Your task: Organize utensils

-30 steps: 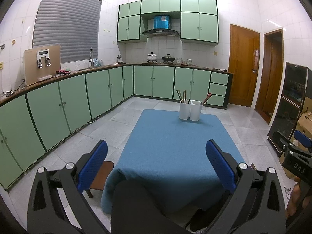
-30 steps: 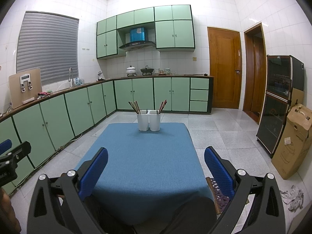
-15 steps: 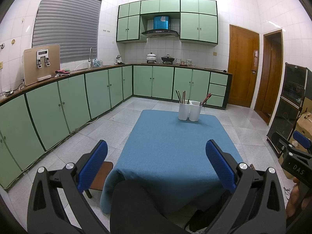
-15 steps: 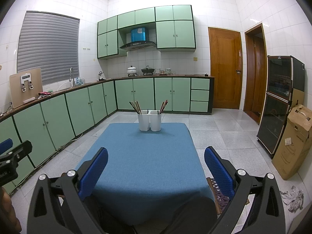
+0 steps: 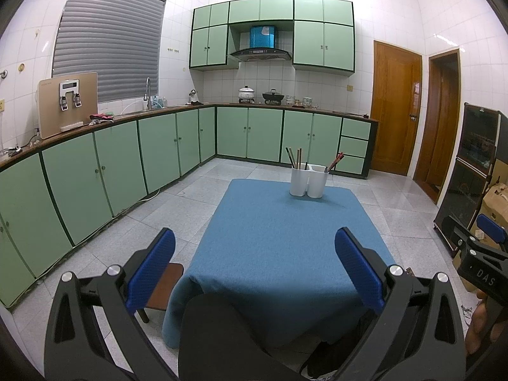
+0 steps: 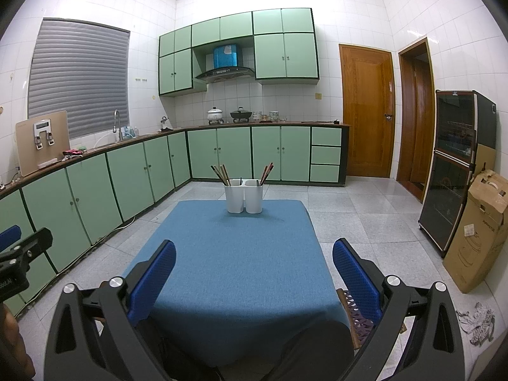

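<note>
Two white holders stand side by side at the far end of the blue-clothed table. The left holder has several brown chopsticks; the right holder has reddish chopsticks. They also show in the right wrist view: left holder, right holder, table. My left gripper is open and empty above the table's near edge. My right gripper is open and empty, also at the near edge.
Green cabinets line the left and back walls. A wooden stool stands at the table's near left corner. A dark cabinet and a cardboard box stand on the right. Another stool is at the near right corner.
Both views have drifted slightly; the table and holders sit a little lower in frame. Both grippers remain open and empty.
</note>
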The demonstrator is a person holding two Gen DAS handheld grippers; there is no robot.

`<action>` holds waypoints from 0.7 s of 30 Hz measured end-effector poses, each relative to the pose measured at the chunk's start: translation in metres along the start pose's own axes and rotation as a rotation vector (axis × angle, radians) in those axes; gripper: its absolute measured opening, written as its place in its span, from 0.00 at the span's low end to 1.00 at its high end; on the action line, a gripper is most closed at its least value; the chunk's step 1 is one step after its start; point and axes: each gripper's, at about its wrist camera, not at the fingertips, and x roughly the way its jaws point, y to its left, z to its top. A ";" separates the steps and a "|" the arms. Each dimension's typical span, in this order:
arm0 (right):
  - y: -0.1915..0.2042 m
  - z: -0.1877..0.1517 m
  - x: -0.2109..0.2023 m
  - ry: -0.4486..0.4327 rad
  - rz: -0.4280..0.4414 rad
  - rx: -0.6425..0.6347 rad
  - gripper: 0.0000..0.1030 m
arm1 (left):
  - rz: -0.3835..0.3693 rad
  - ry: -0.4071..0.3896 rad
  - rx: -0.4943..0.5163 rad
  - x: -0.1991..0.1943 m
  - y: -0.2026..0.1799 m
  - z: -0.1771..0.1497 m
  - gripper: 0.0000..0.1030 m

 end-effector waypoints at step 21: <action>0.003 0.002 -0.001 0.004 0.000 -0.003 0.94 | -0.004 0.001 -0.001 -0.002 -0.005 0.002 0.95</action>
